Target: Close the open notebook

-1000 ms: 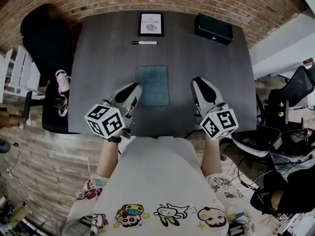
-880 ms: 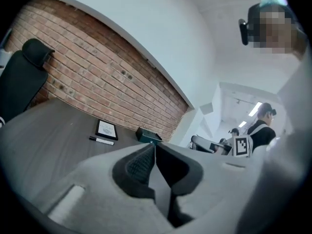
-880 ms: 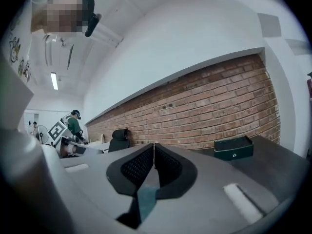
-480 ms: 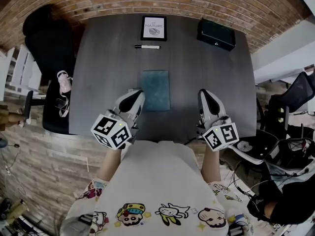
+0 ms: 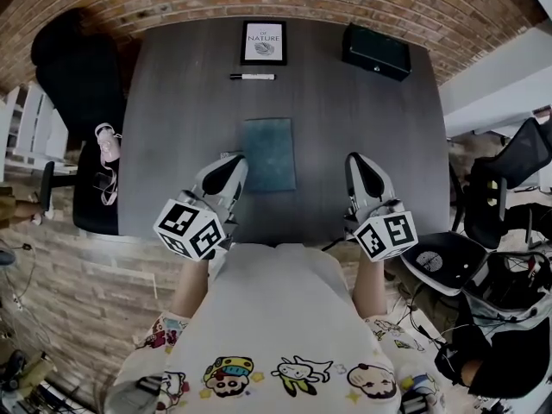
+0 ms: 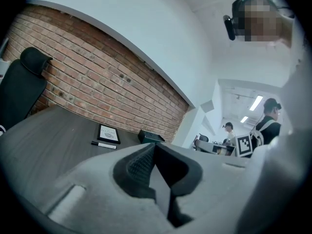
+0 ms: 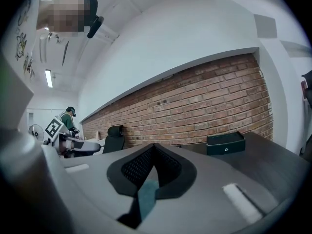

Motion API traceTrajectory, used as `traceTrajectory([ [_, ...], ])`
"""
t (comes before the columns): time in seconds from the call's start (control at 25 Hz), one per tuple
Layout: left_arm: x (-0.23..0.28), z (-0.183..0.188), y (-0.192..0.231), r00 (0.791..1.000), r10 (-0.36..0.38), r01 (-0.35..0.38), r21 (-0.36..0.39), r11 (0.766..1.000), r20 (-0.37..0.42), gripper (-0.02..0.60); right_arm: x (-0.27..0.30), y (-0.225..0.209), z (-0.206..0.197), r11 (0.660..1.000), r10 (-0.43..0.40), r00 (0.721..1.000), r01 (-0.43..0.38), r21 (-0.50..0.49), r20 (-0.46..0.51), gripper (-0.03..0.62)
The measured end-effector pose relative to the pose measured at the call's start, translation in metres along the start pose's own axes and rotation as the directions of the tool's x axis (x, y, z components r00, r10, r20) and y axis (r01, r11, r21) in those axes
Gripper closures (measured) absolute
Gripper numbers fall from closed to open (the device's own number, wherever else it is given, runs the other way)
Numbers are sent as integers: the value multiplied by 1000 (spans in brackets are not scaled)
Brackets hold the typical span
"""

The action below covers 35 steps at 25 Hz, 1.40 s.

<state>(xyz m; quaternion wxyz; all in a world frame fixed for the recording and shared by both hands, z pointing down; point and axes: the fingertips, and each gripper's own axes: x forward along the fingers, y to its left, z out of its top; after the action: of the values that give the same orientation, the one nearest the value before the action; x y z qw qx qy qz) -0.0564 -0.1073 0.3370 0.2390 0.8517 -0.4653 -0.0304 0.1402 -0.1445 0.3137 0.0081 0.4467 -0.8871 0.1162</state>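
A teal notebook [image 5: 268, 153] lies closed and flat on the dark table [image 5: 345, 110], near the middle. My left gripper [image 5: 235, 164] rests just left of the notebook's near corner, jaws shut with nothing between them. My right gripper [image 5: 355, 162] sits well to the right of the notebook, apart from it, also shut and empty. In the left gripper view the left gripper [image 6: 155, 147] has its dark pads pressed together. The right gripper view shows the same closed pads on the right gripper [image 7: 154, 147]. Both grippers point almost level across the table toward the brick wall.
At the far edge of the table stand a framed print [image 5: 263, 42], with a marker [image 5: 253, 77] in front of it, and a black box [image 5: 374, 51]. A black chair [image 5: 73, 76] is at the left, and office chairs [image 5: 509, 171] are at the right. People stand in the background.
The right gripper has drawn slightly back toward the table's front edge. The left gripper has stayed by the notebook's near left corner, and the notebook has not moved.
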Motion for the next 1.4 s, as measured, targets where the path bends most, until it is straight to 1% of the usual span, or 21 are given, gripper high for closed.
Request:
traceTrajectory([
  [0.32, -2, 1, 3, 1000, 1, -1, -5, 1000, -2, 583, 2, 4, -1, 1000, -4, 1000, 4, -8, -13, 586],
  [0.64, -2, 3, 4, 1000, 2, -2, -18, 1000, 4, 583, 2, 2, -6, 1000, -12, 999, 12, 9, -29, 586],
  [1.4, -1, 4, 3, 1000, 7, -7, -6, 1000, 5, 583, 0, -1, -11, 999, -5, 1000, 5, 33, -15, 586],
])
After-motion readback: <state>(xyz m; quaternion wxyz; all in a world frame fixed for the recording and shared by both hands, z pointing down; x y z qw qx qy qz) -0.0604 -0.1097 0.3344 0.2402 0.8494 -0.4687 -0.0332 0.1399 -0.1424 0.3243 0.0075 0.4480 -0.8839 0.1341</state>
